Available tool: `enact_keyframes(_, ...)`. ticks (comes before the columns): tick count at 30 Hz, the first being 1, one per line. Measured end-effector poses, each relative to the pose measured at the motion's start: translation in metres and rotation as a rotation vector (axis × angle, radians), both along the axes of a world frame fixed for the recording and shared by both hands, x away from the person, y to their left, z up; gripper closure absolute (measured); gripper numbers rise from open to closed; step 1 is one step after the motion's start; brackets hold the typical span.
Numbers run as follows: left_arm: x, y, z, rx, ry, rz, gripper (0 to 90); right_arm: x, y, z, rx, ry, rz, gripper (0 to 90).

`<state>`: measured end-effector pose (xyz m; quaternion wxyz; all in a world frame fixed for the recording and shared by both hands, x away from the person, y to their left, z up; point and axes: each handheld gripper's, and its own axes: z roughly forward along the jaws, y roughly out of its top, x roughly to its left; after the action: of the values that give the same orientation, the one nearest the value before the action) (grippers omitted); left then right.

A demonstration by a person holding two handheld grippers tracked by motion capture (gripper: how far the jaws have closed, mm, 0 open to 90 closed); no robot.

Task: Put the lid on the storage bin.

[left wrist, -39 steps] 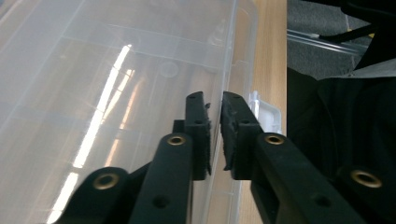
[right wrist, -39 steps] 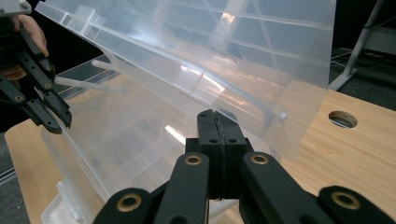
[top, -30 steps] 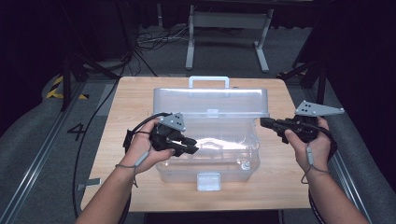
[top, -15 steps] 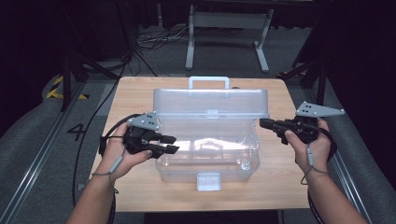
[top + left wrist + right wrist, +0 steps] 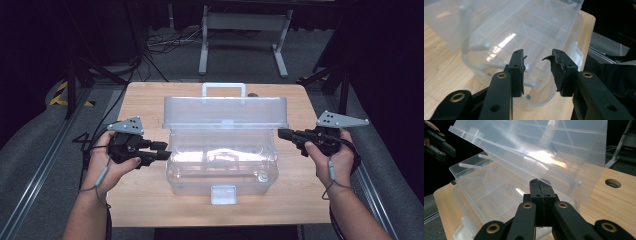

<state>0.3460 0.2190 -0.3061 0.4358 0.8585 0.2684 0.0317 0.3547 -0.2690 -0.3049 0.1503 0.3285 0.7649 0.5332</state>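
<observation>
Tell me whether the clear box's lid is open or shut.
Open: the lid stands raised behind the clear box, whose divided inside shows.

A wooden table point(image 5: 150, 200) carries a clear plastic box point(image 5: 220, 170).

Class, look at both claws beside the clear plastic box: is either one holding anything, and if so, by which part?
Nothing is held. The left claw stands open beside the clear plastic box with nothing between its jaws; the right claw is shut on nothing.

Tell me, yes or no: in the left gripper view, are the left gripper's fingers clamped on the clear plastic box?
No. The left gripper has a gap between its black fingers, and the clear plastic box lies beyond them, untouched.
</observation>
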Motion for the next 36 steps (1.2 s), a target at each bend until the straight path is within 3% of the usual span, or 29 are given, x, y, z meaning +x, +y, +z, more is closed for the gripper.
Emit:
enact_keyframes(8, 0.008, 0.018, -0.005, 0.026, 0.014, 0.147, 61.5, -0.002, -0.001, 0.000, -0.004, 0.008, -0.001, 90.0)
enact_keyframes(12, 0.014, 0.026, -0.010, 0.037, 0.016, 0.268, 58.6, -0.004, -0.001, -0.001, -0.004, 0.012, -0.002, 90.0)
enact_keyframes(16, 0.017, 0.031, -0.013, 0.079, 0.000, 0.404, 55.2, -0.006, -0.001, -0.002, -0.010, 0.023, -0.010, 90.0)
enact_keyframes(22, 0.024, 0.036, -0.022, 0.091, -0.011, 0.472, 54.1, -0.007, -0.001, -0.003, -0.011, 0.030, -0.005, 90.0)
enact_keyframes(24, 0.027, 0.037, -0.027, 0.129, -0.040, 0.520, 52.2, -0.007, -0.003, -0.006, 0.004, 0.040, -0.003, 90.0)
enact_keyframes(26, 0.030, 0.039, -0.030, 0.135, -0.037, 0.539, 51.9, -0.008, -0.004, -0.007, 0.013, 0.047, -0.003, 90.0)
enact_keyframes(36, 0.040, 0.047, -0.044, 0.144, -0.018, 0.584, 51.2, -0.011, -0.005, -0.011, 0.024, 0.091, 0.000, 90.0)
